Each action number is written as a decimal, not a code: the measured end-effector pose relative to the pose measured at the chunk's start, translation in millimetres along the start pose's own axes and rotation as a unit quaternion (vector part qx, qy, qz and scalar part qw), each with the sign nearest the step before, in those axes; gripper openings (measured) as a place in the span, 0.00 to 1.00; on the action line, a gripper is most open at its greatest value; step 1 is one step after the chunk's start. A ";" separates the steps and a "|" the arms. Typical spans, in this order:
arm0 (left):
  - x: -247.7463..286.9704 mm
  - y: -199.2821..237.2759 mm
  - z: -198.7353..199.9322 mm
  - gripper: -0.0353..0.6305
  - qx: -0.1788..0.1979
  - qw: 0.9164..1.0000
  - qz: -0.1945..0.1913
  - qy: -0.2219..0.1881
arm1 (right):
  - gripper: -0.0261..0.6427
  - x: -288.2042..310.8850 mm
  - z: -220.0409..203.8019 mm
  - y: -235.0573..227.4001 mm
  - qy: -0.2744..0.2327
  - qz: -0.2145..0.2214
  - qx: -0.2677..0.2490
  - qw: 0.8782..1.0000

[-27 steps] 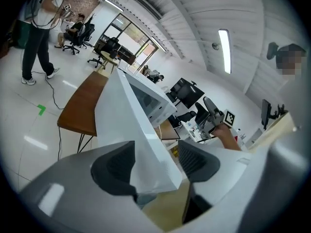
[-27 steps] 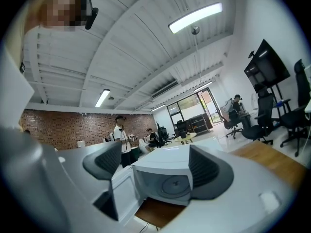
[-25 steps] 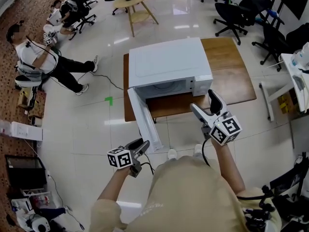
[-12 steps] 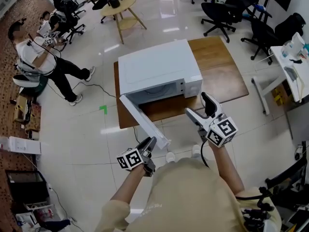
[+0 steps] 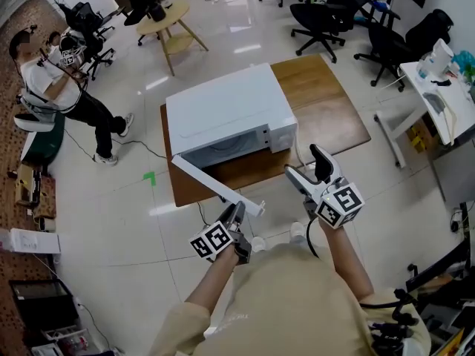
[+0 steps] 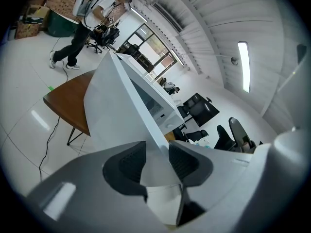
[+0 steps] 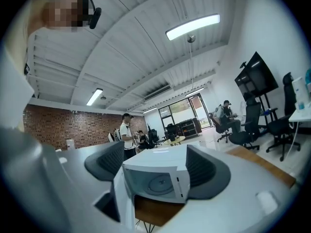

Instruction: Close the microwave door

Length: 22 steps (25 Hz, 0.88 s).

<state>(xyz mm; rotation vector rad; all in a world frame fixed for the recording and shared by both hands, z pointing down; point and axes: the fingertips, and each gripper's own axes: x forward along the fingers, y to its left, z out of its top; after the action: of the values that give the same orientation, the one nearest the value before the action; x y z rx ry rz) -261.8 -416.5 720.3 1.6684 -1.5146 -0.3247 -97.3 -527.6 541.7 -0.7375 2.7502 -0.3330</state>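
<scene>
A white microwave stands on a brown wooden table. Its door is hinged at the left and stands out at a slant towards me. My left gripper is at the door's free end. In the left gripper view the door's edge runs between the pads, and the left gripper is shut on it. My right gripper hovers in front of the microwave's right side. Its jaws are closing with nothing between them, and the microwave shows far off beyond the right gripper.
Black office chairs stand behind the table. A round wooden table is at the back left, and a person stands at the far left. A white desk is at the right. A cable runs over the glossy floor.
The door has swung from almost straight out to a slant nearer the microwave's front. My left gripper moved right and up with it. The right gripper's jaws have narrowed.
</scene>
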 end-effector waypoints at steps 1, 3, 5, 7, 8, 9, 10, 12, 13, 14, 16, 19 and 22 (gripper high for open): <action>3.3 -2.6 0.4 0.28 -0.003 1.000 0.004 -0.003 | 0.60 -2.9 2.7 -0.7 -0.004 -0.005 -0.002 1.000; 9.1 -6.3 0.9 0.28 -0.010 1.000 0.011 -0.011 | 0.56 -8.0 9.1 -1.5 -0.014 -0.014 -0.008 1.000; 14.8 -8.3 1.4 0.28 -0.019 1.000 0.016 -0.017 | 0.56 -12.0 13.7 -2.3 -0.022 -0.019 -0.010 1.000; 21.5 -10.4 1.7 0.28 -0.025 0.999 0.020 -0.022 | 0.55 -16.7 16.3 -5.4 -0.026 -0.027 -0.010 0.999; 25.4 -11.6 2.4 0.28 -0.028 0.999 0.021 -0.025 | 0.55 -18.9 17.4 -7.5 -0.027 -0.032 -0.010 0.999; 29.5 -12.6 3.7 0.28 -0.030 0.999 0.023 -0.028 | 0.55 -20.2 18.5 -9.3 -0.028 -0.035 -0.010 0.999; 33.5 -13.3 5.3 0.28 -0.032 0.999 0.024 -0.031 | 0.55 -20.9 18.9 -10.3 -0.029 -0.037 -0.009 0.999; 40.1 -13.6 7.8 0.28 -0.031 0.999 0.025 -0.034 | 0.55 -22.6 18.0 -10.2 -0.028 -0.039 -0.008 0.999; 43.4 -13.8 8.4 0.28 -0.029 0.999 0.025 -0.035 | 0.55 -24.0 17.8 -9.6 -0.028 -0.039 -0.008 0.999; 46.9 -14.4 8.9 0.28 -0.027 0.999 0.025 -0.036 | 0.55 -25.8 18.2 -9.6 -0.029 -0.040 -0.008 0.999; 54.6 -16.5 10.2 0.28 -0.026 0.999 0.027 -0.037 | 0.55 -29.6 20.7 -10.3 -0.030 -0.044 -0.012 0.999; 64.9 -18.8 15.0 0.28 -0.028 0.998 0.031 -0.041 | 0.55 -33.2 27.0 -8.5 -0.032 -0.048 -0.023 0.998; 72.5 -19.9 22.9 0.28 -0.028 0.998 0.039 -0.048 | 0.55 -34.5 30.7 -7.1 -0.033 -0.055 -0.021 0.998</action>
<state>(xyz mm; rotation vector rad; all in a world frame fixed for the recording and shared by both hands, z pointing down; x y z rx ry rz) -246.4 -493.4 716.3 1.5648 -1.6222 -0.4070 -55.5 -520.4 521.9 -0.8970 2.6681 -0.2684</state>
